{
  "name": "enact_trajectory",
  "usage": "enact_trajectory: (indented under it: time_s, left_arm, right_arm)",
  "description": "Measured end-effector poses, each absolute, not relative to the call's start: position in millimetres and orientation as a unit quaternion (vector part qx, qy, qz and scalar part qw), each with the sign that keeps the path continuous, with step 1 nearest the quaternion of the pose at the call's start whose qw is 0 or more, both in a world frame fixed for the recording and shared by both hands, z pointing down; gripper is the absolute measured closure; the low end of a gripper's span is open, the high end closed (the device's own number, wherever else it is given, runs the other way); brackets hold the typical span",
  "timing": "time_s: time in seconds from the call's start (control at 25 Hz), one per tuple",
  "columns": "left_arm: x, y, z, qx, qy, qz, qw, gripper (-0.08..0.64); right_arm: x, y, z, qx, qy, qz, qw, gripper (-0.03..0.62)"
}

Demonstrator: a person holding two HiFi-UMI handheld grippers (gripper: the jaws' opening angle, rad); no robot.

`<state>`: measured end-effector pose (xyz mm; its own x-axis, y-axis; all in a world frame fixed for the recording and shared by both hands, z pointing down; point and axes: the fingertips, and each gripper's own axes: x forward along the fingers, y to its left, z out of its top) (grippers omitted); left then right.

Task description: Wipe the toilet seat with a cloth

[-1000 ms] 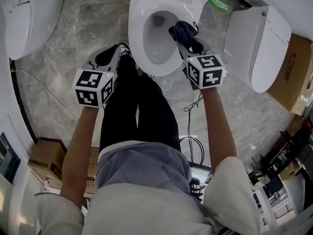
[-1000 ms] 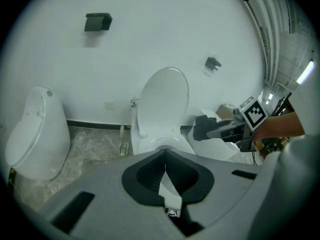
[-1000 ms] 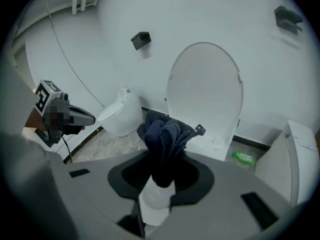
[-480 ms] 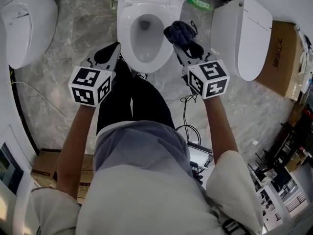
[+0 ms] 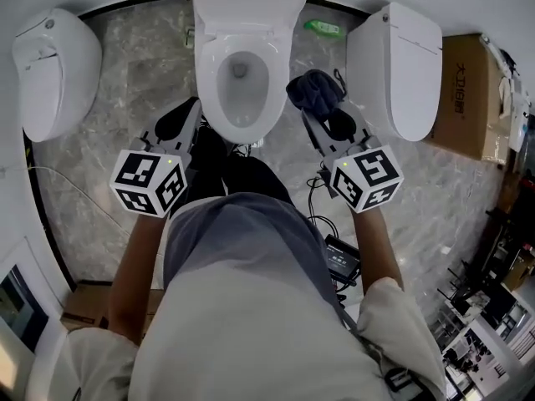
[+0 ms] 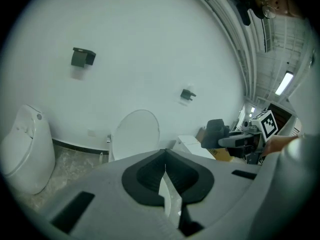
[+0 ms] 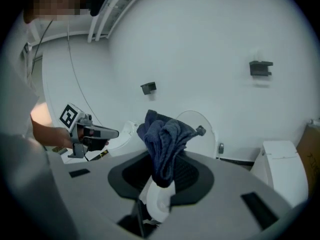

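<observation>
Floor point(image 5: 138, 65): grey marble, three toilets along the wall edge. Centre toilet point(image 5: 242, 7) has its lid up and the seat point(image 5: 211, 86) down, bowl exposed. A closed toilet sits on either side, with a box point(image 5: 464, 98) at the right edge.

The person stands just in front of the centre bowl, one gripper either side of it.

Left gripper point(image 5: 194, 105): fingers together, nothing between them. It sits off the seat's left-front edge, over the floor.

Right gripper point(image 5: 311, 111): fingers clamped on the cloth point(image 5: 313, 90).

The cloth is dark blue and bunched. It is pinched near its lower end between the pads point(image 7: 187, 171), with the bulk standing up past the fingertips. From the head view it lies just right of the seat's right edge, held in the air, not on the seat.
</observation>
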<state>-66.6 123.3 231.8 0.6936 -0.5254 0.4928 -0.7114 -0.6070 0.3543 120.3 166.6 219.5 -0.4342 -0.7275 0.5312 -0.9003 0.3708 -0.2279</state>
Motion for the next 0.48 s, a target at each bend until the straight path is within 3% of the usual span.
enact_trajectory:
  time_s: [0.48]
  left_arm:
    - [-55, 159, 129, 0.899, -0.373, 0.088, 0.211, 0.551]
  right_arm:
    - [122, 220, 120, 0.534, -0.816, 0.198, 0.102, 0.502]
